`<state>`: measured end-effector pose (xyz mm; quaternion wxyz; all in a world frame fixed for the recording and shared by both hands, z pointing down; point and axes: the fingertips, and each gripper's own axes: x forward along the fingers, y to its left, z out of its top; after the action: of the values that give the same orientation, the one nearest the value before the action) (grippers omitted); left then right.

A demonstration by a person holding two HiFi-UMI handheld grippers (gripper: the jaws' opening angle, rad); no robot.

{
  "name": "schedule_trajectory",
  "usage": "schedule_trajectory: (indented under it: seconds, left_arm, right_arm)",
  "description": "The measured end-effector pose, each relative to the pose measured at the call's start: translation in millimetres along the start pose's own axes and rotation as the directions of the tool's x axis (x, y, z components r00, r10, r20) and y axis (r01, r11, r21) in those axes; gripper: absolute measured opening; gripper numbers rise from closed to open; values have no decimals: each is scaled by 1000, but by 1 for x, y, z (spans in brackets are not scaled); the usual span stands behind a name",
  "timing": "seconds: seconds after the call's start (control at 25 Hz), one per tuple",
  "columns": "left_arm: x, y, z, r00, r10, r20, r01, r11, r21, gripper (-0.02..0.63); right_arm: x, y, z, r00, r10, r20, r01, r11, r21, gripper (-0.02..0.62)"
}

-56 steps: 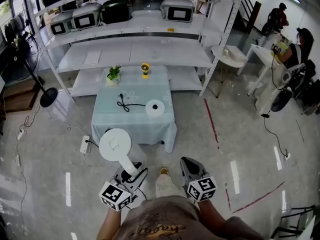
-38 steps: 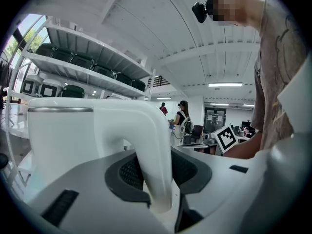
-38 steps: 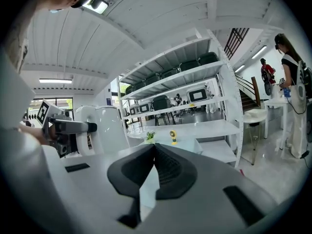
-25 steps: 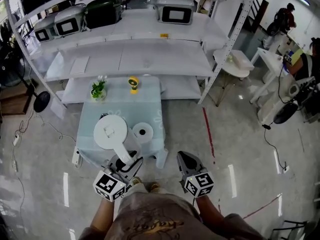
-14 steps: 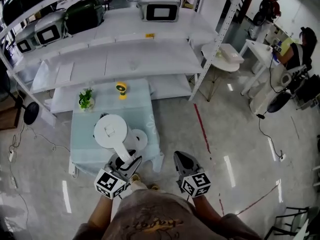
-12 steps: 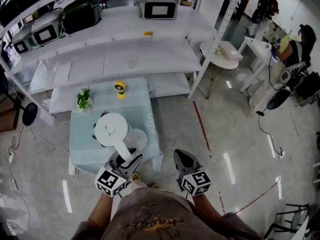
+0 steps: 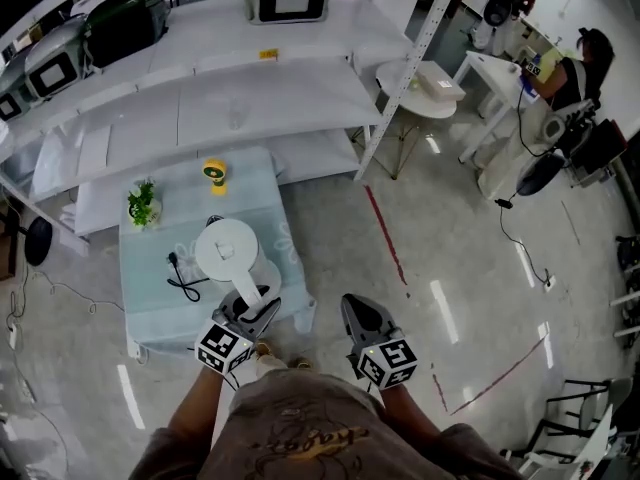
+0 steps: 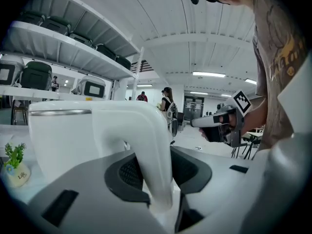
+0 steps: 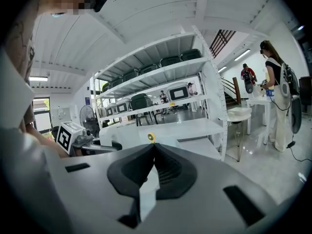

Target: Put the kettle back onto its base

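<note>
Kettle (image 7: 228, 251) pinched by its white handle (image 8: 146, 150) in left hand-held gripper (image 7: 250, 313), over the light-blue counter (image 7: 145, 298); right hand-held gripper (image 7: 355, 308) pressed together, empty.

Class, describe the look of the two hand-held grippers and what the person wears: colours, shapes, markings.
Both the left hand-held gripper and the right hand-held gripper are grey, tapering to two jaws lined with dark ribbed pads. Each carries a white cube with black square markers. The person wears a short-sleeved brownish T-shirt with yellow print.
</note>
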<state>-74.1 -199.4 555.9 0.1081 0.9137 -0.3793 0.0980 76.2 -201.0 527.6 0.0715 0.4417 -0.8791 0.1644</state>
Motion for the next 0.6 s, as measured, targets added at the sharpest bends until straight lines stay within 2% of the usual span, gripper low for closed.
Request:
schedule_trajectory:
  seconds: [0.24, 0.6]
  left_arm:
    - [23, 11, -27, 998, -46, -41, 47, 999, 26, 141]
    - [39, 26, -56, 998, -48, -48, 48, 999, 8, 143]
  right_arm:
    - [7, -9, -3, 999, -38, -30, 38, 999, -1, 0]
    - [18, -16, -11, 994, -73, -79, 72, 997, -17, 0]
